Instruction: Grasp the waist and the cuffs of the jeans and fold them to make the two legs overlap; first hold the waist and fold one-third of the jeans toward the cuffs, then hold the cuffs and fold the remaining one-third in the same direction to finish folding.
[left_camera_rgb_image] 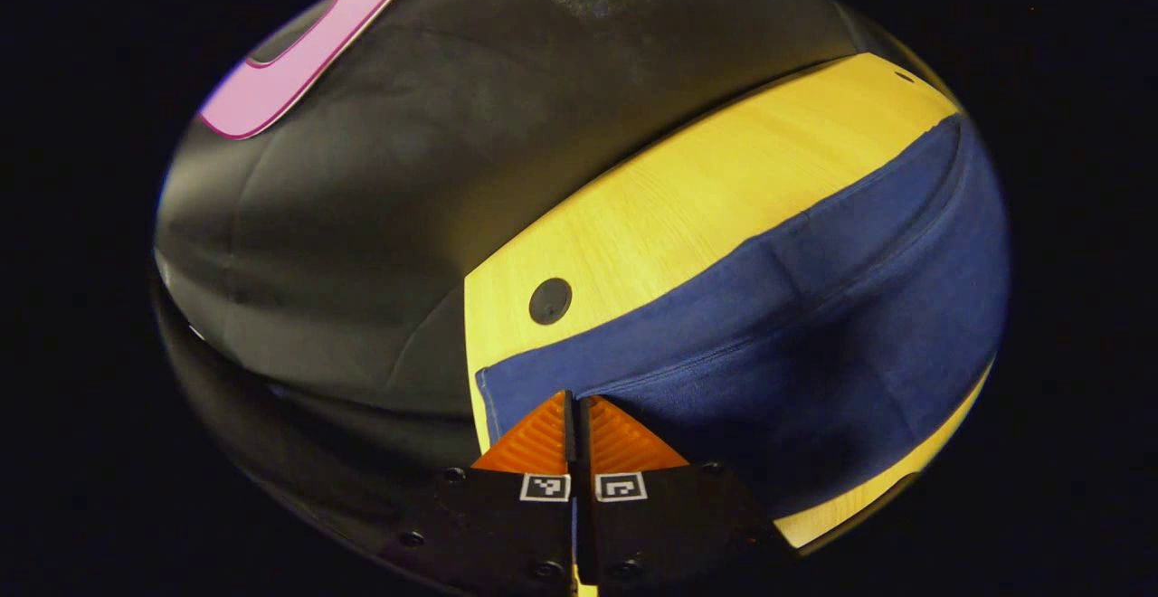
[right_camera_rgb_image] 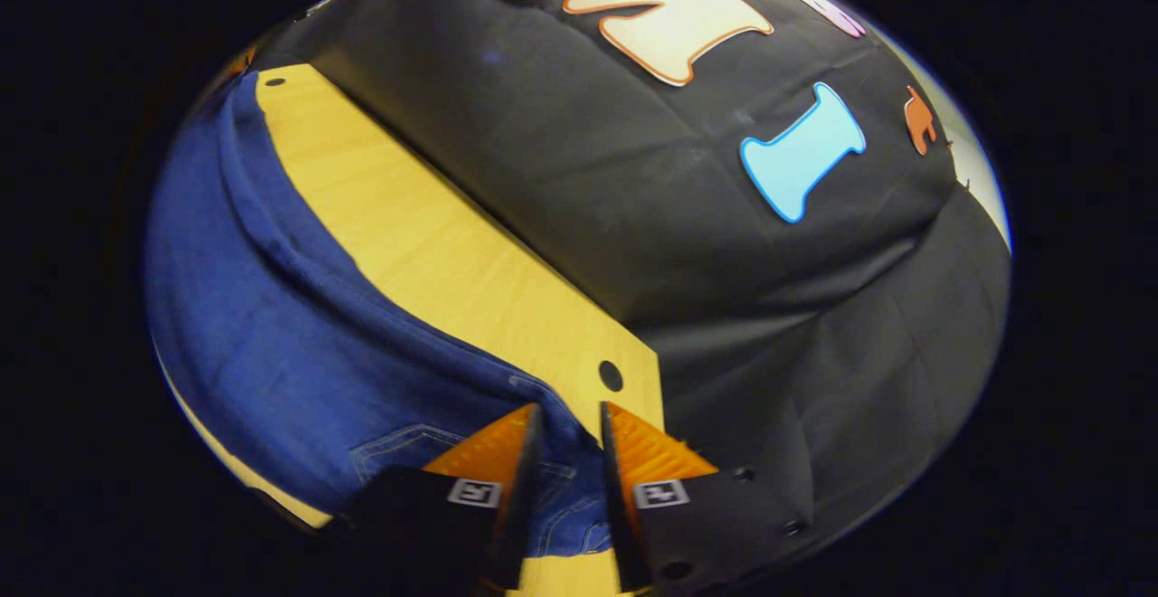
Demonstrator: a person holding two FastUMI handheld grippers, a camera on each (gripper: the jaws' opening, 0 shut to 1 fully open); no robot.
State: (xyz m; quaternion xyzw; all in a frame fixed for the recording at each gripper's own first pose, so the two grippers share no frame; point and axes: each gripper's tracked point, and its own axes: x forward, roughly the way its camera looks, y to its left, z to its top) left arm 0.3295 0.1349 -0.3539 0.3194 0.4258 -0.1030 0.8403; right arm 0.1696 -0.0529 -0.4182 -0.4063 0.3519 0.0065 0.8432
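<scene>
Jeans [left_camera_rgb_image: 769,344] lie spread on the wooden table [left_camera_rgb_image: 688,190], and I take that table as my landmark. In the left gripper view, the dark blue denim runs along the table's near side, with a bare strip of wood between it and the far edge. A round dark hole [left_camera_rgb_image: 550,300] sits in the table just beyond the denim's end. My left gripper [left_camera_rgb_image: 575,407] is at that end, over the table's corner, its fingers drawn almost together with only a thin slit between them; I cannot tell whether cloth is caught there. In the right gripper view, my right gripper [right_camera_rgb_image: 568,421] stands at the other end of the table, its fingers a narrow gap apart with stitched denim pinched between them. Another hole [right_camera_rgb_image: 611,375] lies just past it.
</scene>
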